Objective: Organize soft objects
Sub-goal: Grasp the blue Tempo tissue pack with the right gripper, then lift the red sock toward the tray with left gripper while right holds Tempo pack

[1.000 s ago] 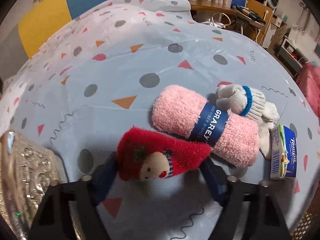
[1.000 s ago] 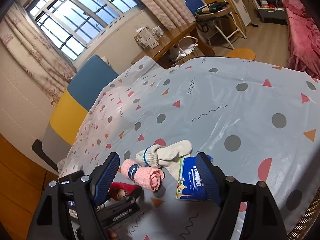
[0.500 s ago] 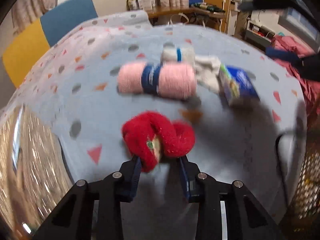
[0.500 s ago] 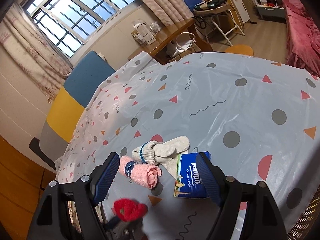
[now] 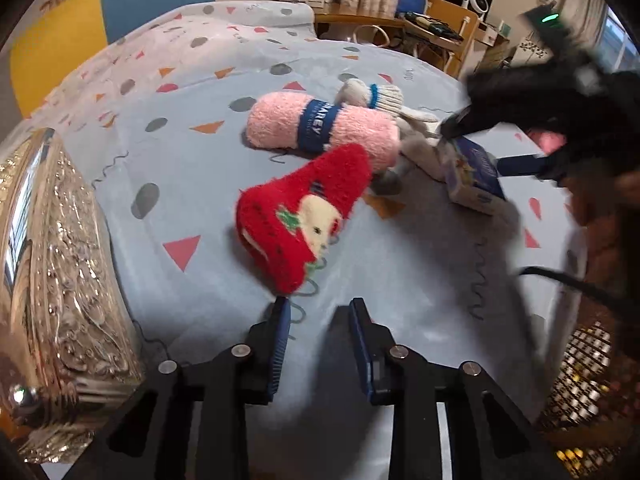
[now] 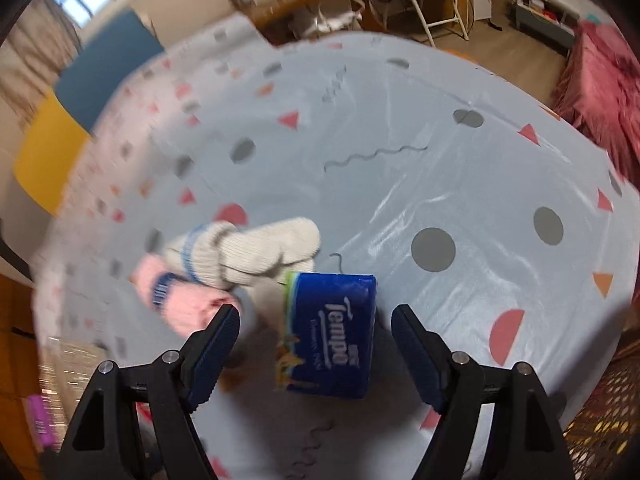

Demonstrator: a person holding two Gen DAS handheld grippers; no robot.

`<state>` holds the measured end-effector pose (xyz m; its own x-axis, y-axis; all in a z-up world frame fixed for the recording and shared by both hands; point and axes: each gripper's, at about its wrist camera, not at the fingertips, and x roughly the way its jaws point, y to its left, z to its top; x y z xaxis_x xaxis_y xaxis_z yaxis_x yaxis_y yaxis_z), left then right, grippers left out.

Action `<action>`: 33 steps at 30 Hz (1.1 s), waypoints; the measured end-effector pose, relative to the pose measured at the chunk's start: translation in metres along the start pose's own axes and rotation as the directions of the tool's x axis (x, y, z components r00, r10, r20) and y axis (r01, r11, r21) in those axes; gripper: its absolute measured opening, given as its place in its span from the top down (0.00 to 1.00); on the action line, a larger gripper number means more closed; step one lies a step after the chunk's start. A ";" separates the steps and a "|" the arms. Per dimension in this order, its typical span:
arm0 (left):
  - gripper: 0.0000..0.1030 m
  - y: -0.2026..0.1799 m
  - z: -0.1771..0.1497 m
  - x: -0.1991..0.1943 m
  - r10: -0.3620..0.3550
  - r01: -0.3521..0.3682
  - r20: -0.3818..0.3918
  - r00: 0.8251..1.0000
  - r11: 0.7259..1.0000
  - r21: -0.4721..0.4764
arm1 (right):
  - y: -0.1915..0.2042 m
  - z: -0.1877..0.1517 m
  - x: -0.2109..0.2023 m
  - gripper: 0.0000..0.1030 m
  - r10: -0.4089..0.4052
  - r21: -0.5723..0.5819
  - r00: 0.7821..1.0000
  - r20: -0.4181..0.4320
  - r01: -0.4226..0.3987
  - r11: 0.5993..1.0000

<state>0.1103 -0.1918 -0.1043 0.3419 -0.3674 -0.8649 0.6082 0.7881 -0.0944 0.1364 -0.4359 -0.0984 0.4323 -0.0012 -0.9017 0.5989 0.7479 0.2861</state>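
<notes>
Tempo tissue pack (image 6: 332, 340); GRAREY-banded pink roll (image 5: 320, 130)

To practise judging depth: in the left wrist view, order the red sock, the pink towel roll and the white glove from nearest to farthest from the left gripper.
1. Red sock, just ahead of the left gripper.
2. Pink towel roll, behind the sock.
3. White glove, beyond the roll, toward the right.

My left claw (image 5: 320, 312) points steeply down, its jaws just closed to a narrow gap with nothing between the pads. My right claw (image 6: 314, 322) also tilts steeply down, jaws wide apart, touching nothing; from the left camera it shows as a dark blur at the right.
</notes>
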 end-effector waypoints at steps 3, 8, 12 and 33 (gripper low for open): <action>0.62 -0.005 0.004 -0.012 -0.007 0.006 0.033 0.999 1.000 0.017 | 0.008 -0.006 0.027 0.46 -0.073 -0.081 0.993 -0.087 0.066 0.995; 0.57 -0.015 0.021 -0.038 0.049 -0.057 0.093 0.994 0.995 0.087 | 0.013 -0.009 0.025 0.47 -0.095 -0.130 0.993 -0.069 0.085 0.988; 0.48 -0.014 0.045 -0.026 0.122 -0.127 0.041 0.992 0.983 0.131 | 0.002 -0.006 0.023 0.47 -0.052 -0.076 0.995 -0.085 0.045 0.996; 0.71 -0.007 0.056 0.000 0.048 -0.048 0.004 0.999 0.994 0.102 | 0.004 -0.002 0.025 0.47 -0.055 -0.092 0.996 -0.076 0.048 0.995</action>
<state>0.1460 -0.2255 -0.0759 0.3736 -0.3308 -0.8666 0.6605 0.7508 -0.0018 0.1483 -0.4319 -0.1203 0.3462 0.0082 -0.9381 0.5541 0.8051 0.2115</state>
